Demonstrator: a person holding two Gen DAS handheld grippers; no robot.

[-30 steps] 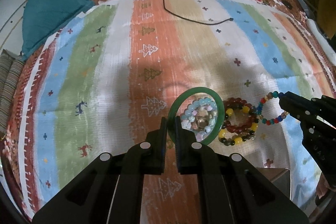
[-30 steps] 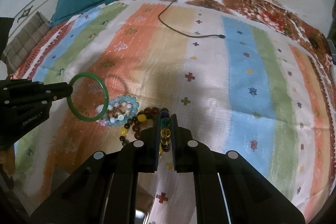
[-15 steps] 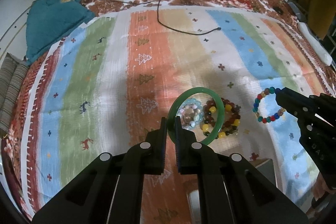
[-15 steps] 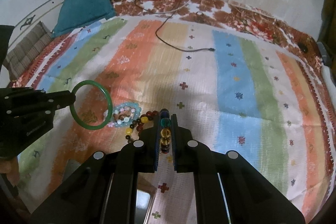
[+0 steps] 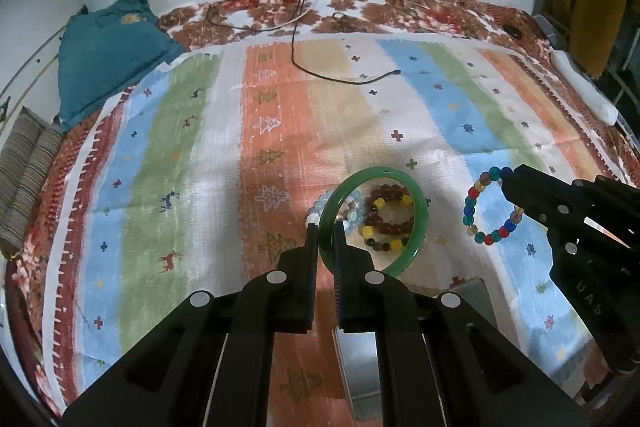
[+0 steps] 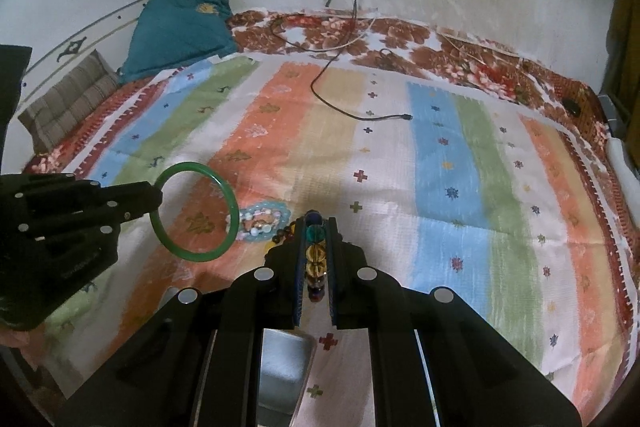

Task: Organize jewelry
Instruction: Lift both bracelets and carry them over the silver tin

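Note:
My left gripper (image 5: pixel 326 227) is shut on a green bangle (image 5: pixel 418 215) and holds it up above the striped cloth; the bangle also shows in the right wrist view (image 6: pixel 232 211). My right gripper (image 6: pixel 316 223) is shut on a multicoloured bead bracelet (image 6: pixel 316 247), seen hanging from its tips in the left wrist view (image 5: pixel 470 211). A pale blue bead bracelet (image 6: pixel 266 221) and a dark red and yellow bead bracelet (image 5: pixel 388 223) lie on the cloth below. A metal tray (image 6: pixel 282 367) sits under the grippers.
The striped cloth (image 5: pixel 440 99) covers a bed. A black cable (image 5: pixel 344 79) lies across its far part. A teal cushion (image 5: pixel 108 51) and a striped pillow (image 5: pixel 24 179) sit at the far left. A wall stands behind.
Both grippers have risen and drawn back with their bracelets. The bracelets on the cloth look smaller and farther, and the wall has come into view.

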